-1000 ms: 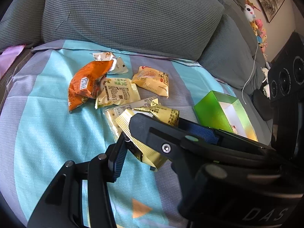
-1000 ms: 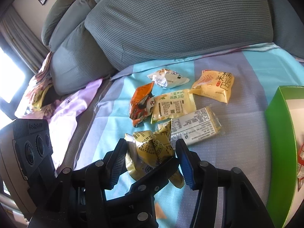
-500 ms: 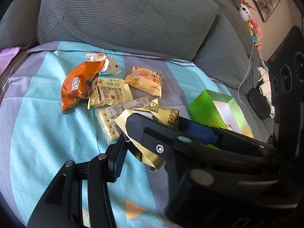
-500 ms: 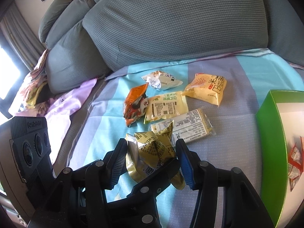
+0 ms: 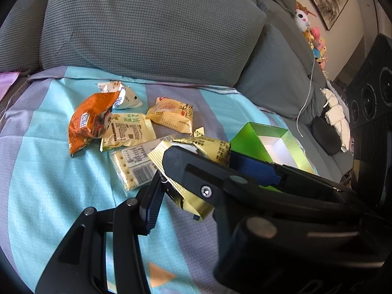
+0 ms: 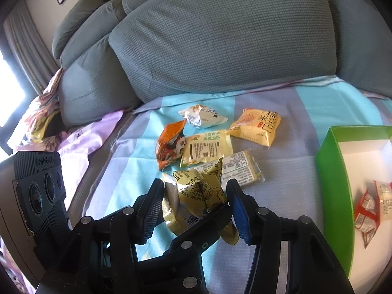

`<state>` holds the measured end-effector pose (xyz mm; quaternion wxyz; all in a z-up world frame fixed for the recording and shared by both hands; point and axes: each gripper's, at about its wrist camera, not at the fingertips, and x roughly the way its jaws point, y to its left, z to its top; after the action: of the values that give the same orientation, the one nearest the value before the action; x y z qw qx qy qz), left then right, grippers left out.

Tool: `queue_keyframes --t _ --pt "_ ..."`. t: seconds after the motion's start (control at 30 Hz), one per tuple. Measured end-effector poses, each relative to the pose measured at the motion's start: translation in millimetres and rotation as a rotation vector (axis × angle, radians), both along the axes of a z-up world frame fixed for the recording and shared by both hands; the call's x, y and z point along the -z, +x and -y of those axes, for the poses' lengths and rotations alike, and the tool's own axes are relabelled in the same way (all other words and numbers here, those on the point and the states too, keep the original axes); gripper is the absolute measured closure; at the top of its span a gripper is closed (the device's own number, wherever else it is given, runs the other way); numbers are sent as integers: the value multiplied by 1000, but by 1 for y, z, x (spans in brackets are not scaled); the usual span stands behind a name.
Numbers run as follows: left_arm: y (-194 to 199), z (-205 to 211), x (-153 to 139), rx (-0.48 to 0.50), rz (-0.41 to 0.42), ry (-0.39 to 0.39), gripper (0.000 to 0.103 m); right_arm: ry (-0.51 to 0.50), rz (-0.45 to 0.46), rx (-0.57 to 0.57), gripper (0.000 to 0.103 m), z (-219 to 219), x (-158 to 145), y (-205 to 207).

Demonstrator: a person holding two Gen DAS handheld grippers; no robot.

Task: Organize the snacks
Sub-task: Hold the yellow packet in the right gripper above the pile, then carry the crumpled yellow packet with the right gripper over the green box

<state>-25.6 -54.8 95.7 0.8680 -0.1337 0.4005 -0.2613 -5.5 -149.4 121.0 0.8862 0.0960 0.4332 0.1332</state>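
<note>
A crumpled gold snack packet [image 6: 196, 191] hangs above the striped sheet, and both grippers are on it. My right gripper [image 6: 196, 203] is shut on it, a blue pad pressing each side. My left gripper [image 5: 193, 196] comes in crosswise and is shut on the same gold snack packet [image 5: 196, 147]. Its left pad touches the packet's edge; its other finger is hidden behind the right gripper's black fingers. Behind lie an orange packet [image 6: 169, 144], a pale yellow packet [image 6: 208, 147], a clear cracker pack [image 6: 242, 169], a yellow rice-cracker packet [image 6: 257, 127] and a crumpled white packet [image 6: 201, 116].
An open green box [image 6: 330, 171] stands at the right on the sheet, with red-and-white packets [image 6: 367, 205] inside. Grey sofa cushions [image 5: 147, 29] rise behind the snacks. A pink cloth [image 6: 85, 139] lies to the left. Soft toys [image 5: 316, 39] and a white cable sit far right.
Both views have shifted a little, so the green box and the packets inside it show more in the right wrist view. Both grippers keep their hold on the gold packet.
</note>
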Motion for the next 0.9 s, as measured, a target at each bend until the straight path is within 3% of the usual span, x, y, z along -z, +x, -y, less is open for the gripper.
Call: queue_keyframes --t 0.9 --pt "-9 11 -15 33 54 20 56 8 54 20 47 15 -15 -19"
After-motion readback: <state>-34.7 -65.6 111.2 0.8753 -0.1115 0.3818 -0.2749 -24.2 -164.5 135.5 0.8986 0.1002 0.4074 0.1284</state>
